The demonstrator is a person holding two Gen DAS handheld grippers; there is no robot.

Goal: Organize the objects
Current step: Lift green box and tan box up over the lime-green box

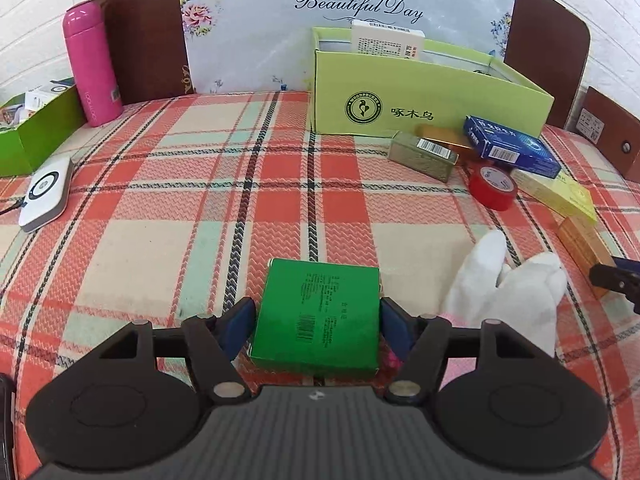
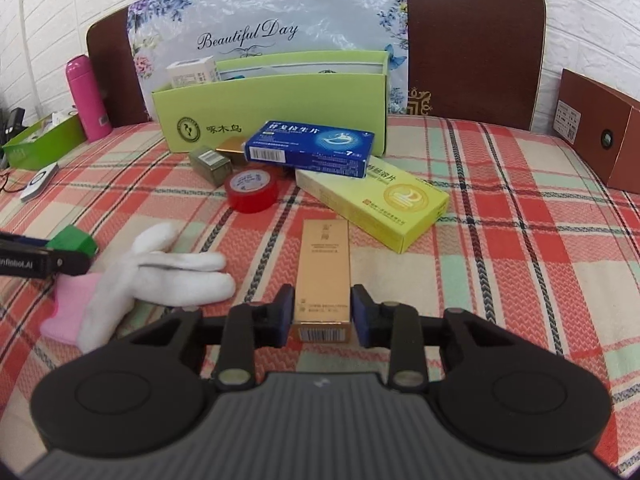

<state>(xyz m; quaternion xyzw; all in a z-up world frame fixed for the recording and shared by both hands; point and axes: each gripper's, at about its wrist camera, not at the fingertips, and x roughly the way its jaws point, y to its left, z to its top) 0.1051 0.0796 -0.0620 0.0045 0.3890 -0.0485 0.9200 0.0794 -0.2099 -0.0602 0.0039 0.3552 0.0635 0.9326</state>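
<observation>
Left gripper: blue pads pinching a green box from both sides. Right gripper: fingers closed against a slim gold box, which lies lengthwise on the plaid cloth. White glove: left of the gold box (pink cuff). Beyond the gold box: yellow carton, red tape roll, blue carton leaning on the yellow one. Farthest: lime open bin, a white box standing inside.
</observation>
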